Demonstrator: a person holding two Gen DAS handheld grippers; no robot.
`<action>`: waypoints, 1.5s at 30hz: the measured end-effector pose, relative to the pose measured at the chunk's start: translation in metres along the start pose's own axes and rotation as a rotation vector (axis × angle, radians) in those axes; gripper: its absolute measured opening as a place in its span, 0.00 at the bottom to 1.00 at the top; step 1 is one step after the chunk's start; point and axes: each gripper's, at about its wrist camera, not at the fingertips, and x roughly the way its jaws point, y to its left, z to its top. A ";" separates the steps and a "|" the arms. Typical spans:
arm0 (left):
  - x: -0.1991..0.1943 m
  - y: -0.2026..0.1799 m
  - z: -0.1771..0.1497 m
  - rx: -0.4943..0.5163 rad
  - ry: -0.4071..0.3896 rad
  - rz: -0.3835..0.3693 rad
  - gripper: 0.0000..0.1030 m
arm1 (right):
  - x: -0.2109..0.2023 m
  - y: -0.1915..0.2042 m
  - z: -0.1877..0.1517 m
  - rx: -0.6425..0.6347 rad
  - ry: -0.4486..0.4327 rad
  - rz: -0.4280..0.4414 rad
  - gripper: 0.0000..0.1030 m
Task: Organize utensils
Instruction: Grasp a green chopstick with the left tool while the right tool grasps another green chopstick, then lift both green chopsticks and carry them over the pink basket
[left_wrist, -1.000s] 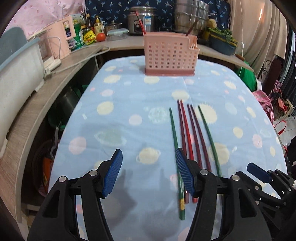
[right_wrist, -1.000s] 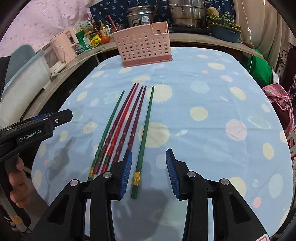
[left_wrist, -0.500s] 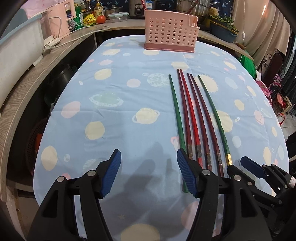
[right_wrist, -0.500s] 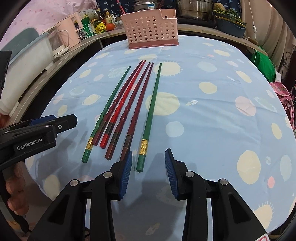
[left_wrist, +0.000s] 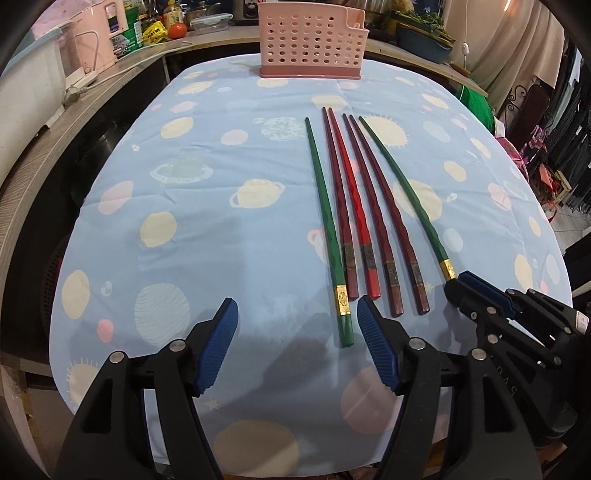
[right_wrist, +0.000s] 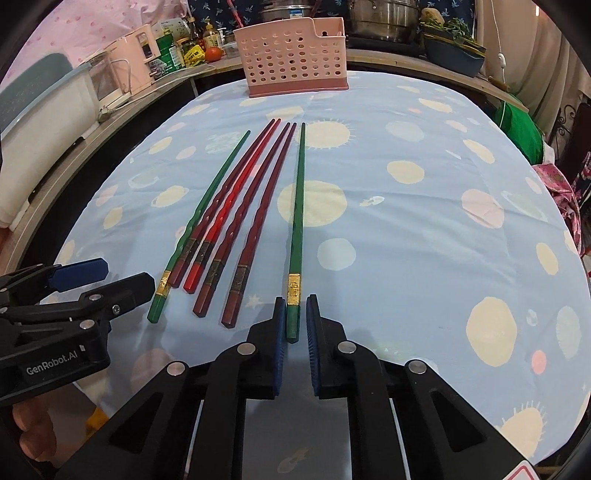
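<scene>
Several chopsticks lie side by side on the blue tablecloth (left_wrist: 207, 206): a green one at the left (left_wrist: 327, 236), dark red and red ones in the middle (left_wrist: 354, 206), a green one at the right (right_wrist: 297, 221). My right gripper (right_wrist: 294, 319) has its jaws nearly closed around the thick end of the right green chopstick, which still rests on the cloth. My left gripper (left_wrist: 295, 325) is open and empty, its right pad just beside the left green chopstick's end. A pink perforated utensil holder (left_wrist: 312, 40) stands at the table's far edge.
A wooden counter (left_wrist: 44, 147) runs along the left and back with a pink appliance (right_wrist: 133, 74), bottles, pots and a planter. A green bag (right_wrist: 521, 125) and pink cloth sit off the table's right side.
Both grippers pulled back toward the near table edge. The right gripper's jaws narrowed from wide open to close around the right green chopstick's end. The left stayed open.
</scene>
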 end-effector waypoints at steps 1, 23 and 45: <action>0.001 0.000 0.000 0.000 0.005 -0.003 0.62 | 0.000 0.000 0.000 0.000 -0.001 0.000 0.09; 0.012 0.005 -0.004 -0.008 0.028 0.039 0.40 | 0.000 0.000 -0.001 -0.003 -0.004 -0.003 0.09; -0.006 0.007 0.006 -0.027 0.004 -0.019 0.07 | -0.014 -0.002 0.006 0.015 -0.029 0.018 0.07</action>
